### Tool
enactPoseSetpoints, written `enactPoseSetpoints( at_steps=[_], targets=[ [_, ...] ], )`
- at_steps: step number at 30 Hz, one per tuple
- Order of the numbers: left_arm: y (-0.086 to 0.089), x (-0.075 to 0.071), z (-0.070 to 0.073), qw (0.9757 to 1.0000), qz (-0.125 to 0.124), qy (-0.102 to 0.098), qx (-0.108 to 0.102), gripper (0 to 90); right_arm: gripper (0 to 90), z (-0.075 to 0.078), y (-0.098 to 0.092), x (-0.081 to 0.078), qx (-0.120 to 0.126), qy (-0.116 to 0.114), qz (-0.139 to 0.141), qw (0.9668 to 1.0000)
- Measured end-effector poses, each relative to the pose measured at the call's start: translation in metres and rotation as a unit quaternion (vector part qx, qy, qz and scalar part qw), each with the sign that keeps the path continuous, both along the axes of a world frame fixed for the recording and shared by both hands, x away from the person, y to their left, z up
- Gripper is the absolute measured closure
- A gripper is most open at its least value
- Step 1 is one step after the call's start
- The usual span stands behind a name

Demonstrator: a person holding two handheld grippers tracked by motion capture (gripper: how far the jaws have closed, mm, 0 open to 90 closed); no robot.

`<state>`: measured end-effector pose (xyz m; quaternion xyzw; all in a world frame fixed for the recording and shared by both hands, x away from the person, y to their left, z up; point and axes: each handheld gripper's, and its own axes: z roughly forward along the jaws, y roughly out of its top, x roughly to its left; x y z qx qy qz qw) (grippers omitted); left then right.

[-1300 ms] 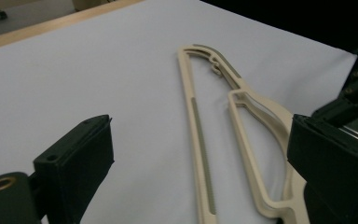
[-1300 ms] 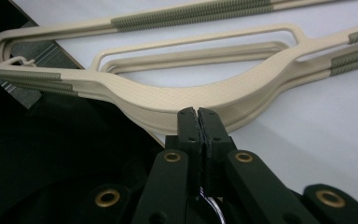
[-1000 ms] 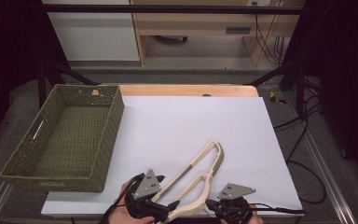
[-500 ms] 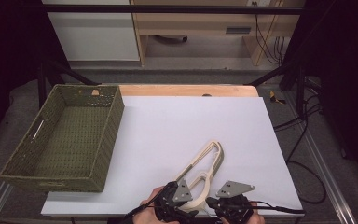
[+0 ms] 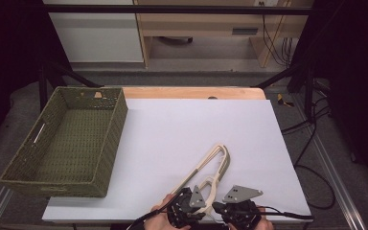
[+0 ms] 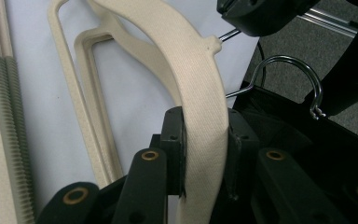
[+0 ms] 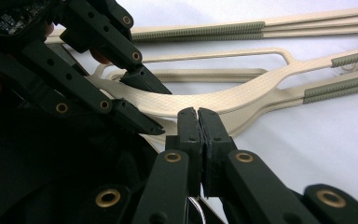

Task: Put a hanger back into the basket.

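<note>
One white table (image 5: 182,143) carries a green basket (image 5: 64,143) and hangers (image 5: 211,167).

A green basket (image 5: 116,136) sat well to the left of the left gripper (image 5: 202,197), on the white table (image 5: 182,124). Far beyond stood a cabinet (image 5: 96,31). Cables (image 5: 311,143) trailed to its right.

I count two grippers, the left (image 5: 195,201) and the right (image 5: 219,209), one basket (image 5: 67,143), and at least two hangers (image 5: 211,170) stacked together.
</note>
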<state>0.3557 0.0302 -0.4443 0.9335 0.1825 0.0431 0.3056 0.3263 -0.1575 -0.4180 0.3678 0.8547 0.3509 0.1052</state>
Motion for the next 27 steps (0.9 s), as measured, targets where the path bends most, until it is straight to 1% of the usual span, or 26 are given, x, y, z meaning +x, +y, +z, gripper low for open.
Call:
enactPoseSetpoints(
  at_steps=[3, 4, 7, 8, 9, 12, 13, 14, 15, 17, 18, 19, 20, 23, 24, 25, 26, 27],
  targets=[
    [0.000, -0.002, 0.001, 1.0000, 0.003, -0.007, -0.003, 72.9, 88.5, 0.001, -0.001, 0.000, 0.001, 0.001, 0.005, 1.0000],
    [0.000, -0.003, 0.002, 0.9999, 0.004, -0.010, 0.000, 73.1, 87.8, 0.002, -0.001, 0.001, 0.003, -0.002, 0.009, 1.0000],
    [0.001, -0.004, 0.003, 0.9999, 0.007, -0.011, -0.005, 73.6, 78.9, 0.006, -0.004, 0.000, 0.021, -0.002, 0.016, 0.9996],
    [0.002, -0.003, 0.004, 0.9999, 0.004, -0.011, -0.003, 73.6, 77.9, 0.009, -0.006, 0.000, 0.025, -0.007, 0.019, 0.9995],
    [0.003, -0.003, 0.005, 0.9999, 0.006, -0.012, -0.006, 73.7, 76.2, 0.012, -0.008, 0.001, 0.030, -0.014, 0.020, 0.9993],
    [0.007, -0.003, 0.010, 0.9999, 0.007, -0.010, -0.011, 73.9, 68.8, 0.024, -0.015, 0.003, 0.056, -0.048, 0.004, 0.9973],
    [0.009, -0.002, 0.012, 0.9998, 0.009, -0.010, -0.014, 74.0, 64.7, 0.029, -0.018, 0.004, 0.065, -0.062, -0.004, 0.9959],
    [0.011, -0.002, 0.013, 0.9998, 0.010, -0.009, -0.016, 74.1, 60.9, 0.033, -0.021, 0.006, 0.077, -0.080, -0.013, 0.9937],
    [0.012, -0.002, 0.015, 0.9997, 0.012, -0.010, -0.019, 74.2, 59.3, 0.037, -0.024, 0.009, 0.087, -0.095, -0.021, 0.9914],
    [0.016, -0.002, 0.019, 0.9996, 0.015, -0.010, -0.023, 74.5, 51.9, 0.043, -0.030, 0.013, 0.104, -0.119, -0.040, 0.9866],
    [0.018, -0.002, 0.022, 0.9995, 0.016, -0.011, -0.024, 74.6, 50.5, 0.046, -0.033, 0.016, 0.107, -0.131, -0.049, 0.9844],
    [0.018, -0.002, 0.022, 0.9995, 0.016, -0.011, -0.024, 74.8, 50.5, 0.046, -0.033, 0.016, 0.107, -0.131, -0.049, 0.9844],
    [0.022, -0.001, 0.027, 0.9992, 0.023, -0.013, -0.030, 75.0, 43.3, 0.050, -0.037, 0.022, 0.118, -0.151, -0.062, 0.9794],
    [0.030, 0.001, 0.035, 0.9985, 0.036, -0.020, -0.035, 75.8, 33.2, 0.055, -0.041, 0.032, 0.128, -0.178, -0.079, 0.9726],
    [0.033, 0.001, 0.037, 0.9983, 0.041, -0.021, -0.037, 76.1, 30.4, 0.055, -0.042, 0.035, 0.133, -0.179, -0.086, 0.9711],
    [0.036, 0.001, 0.039, 0.9979, 0.046, -0.021, -0.041, 76.4, 28.9, 0.056, -0.044, 0.038, 0.135, -0.183, -0.089, 0.9698],
    [0.040, 0.003, 0.042, 0.9976, 0.050, -0.025, -0.040, 76.7, 27.1, 0.056, -0.045, 0.040, 0.141, -0.184, -0.092, 0.9685],
    [0.043, 0.003, 0.044, 0.9968, 0.060, -0.025, -0.047, 77.2, 25.3, 0.056, -0.046, 0.043, 0.144, -0.186, -0.095, 0.9672]
  ],
)
